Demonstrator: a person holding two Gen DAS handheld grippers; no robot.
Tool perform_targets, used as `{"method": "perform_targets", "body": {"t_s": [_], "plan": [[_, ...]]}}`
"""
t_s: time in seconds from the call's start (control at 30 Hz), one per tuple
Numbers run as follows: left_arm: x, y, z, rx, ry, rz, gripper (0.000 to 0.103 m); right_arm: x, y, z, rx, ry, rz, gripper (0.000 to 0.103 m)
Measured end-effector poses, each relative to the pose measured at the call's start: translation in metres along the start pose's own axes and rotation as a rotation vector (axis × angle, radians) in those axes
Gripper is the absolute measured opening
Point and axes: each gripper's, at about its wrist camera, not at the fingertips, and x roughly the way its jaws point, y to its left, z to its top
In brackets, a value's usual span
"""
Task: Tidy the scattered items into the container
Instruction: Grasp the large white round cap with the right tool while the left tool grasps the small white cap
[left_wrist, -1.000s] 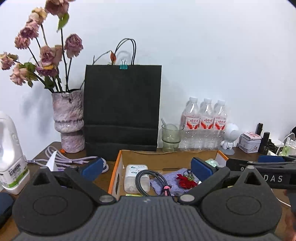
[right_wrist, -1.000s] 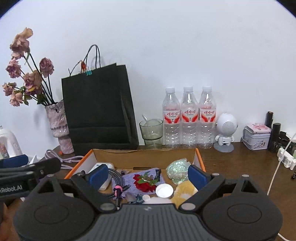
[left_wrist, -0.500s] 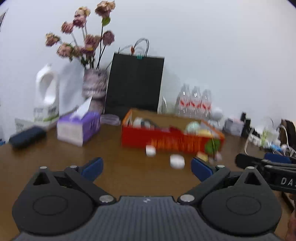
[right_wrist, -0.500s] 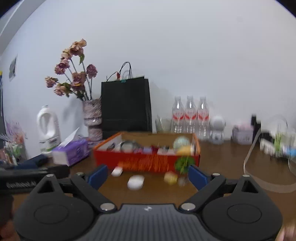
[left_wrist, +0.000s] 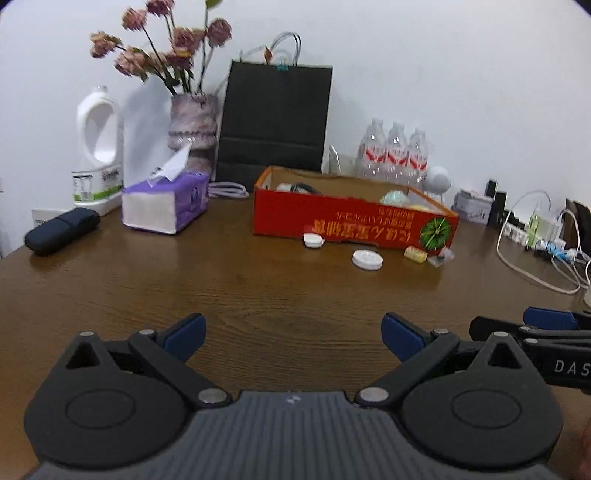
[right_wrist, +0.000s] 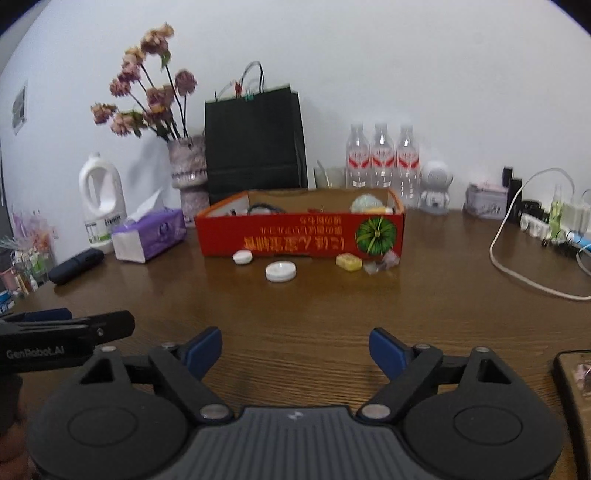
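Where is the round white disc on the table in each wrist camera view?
Left wrist: the round white disc lies right of center, in front of the red box.
Right wrist: the disc lies near center, left of the yellow packet.
Shared landmark: the box's green melon picture.

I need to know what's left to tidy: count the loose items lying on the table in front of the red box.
4, in a row along the red box front: small white cap, larger white round lid, yellow block, clear crinkled wrapper at the right corner. More may hide behind the box.
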Motion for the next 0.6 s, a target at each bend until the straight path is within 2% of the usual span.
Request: {"method": "perform_targets", "body": {"t_s": [0.1,0.3,0.43,0.47,0.5,0.53,0.6], "plan": [[0.031,0.002,0.017,0.035,0.011,-0.022,0.103,0.026,-0.001,0.012,-0.002,0.029,0.009,0.084],[0.096,0.013,0.061,0.094,0.028,0.01,0.102,0.117,-0.001,0.053,-0.053,0.089,0.07,0.08],[0.126,0.017,0.078,0.1,0.043,-0.001,0.101,0.174,-0.001,0.067,-0.037,0.168,0.068,0.056],[0.132,0.018,0.081,0.092,0.054,-0.012,0.1,0.183,0.001,0.07,-0.038,0.176,0.069,0.052],[0.14,0.018,0.084,0.081,0.067,-0.028,0.096,0.188,0.002,0.071,-0.044,0.173,0.076,0.048],[0.147,0.018,0.086,0.075,0.079,-0.045,0.094,0.191,0.004,0.072,-0.061,0.169,0.073,0.038],[0.163,0.015,0.09,0.074,0.107,-0.071,0.081,0.194,0.002,0.073,-0.059,0.164,0.063,0.038]]}}
